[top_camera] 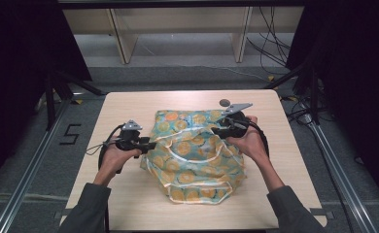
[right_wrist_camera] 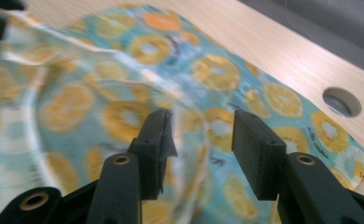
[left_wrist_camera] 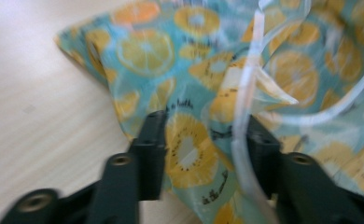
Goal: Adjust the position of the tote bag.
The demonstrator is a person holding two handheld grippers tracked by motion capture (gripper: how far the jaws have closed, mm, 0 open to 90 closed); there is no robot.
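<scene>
One table (top_camera: 129,204), pale wood, with one round hole (top_camera: 224,102) near the far right edge. One cloth (top_camera: 192,155), teal with orange and yellow fruit slices and a pale trim, crumpled at mid-table, slightly toward the right. Two grippers, one per hand; two forearms in grey sleeves entering from the near edge.

Left gripper (top_camera: 151,145) at the cloth's left edge, pointing right. In the left gripper view (left_wrist_camera: 203,140), jaws parted, a fold of cloth and a loop of trim between them; whether the pads press on the fabric cannot be told, owing to blur. Bare wood to the left of the jaws.

Right gripper (top_camera: 215,130) at the cloth's far right part, pointing left. In the right gripper view (right_wrist_camera: 201,149), jaws released, standing apart above the cloth with fabric visible through the gap, no pad pressing on it.

Edges: cloth well inside all four table edges; far right corner of cloth near the hole. Open room: wide bare strip along the left side, narrower strip on the right, a band along the far edge, and a clear band near the person. Floor and frame rails beyond both sides of the table.
</scene>
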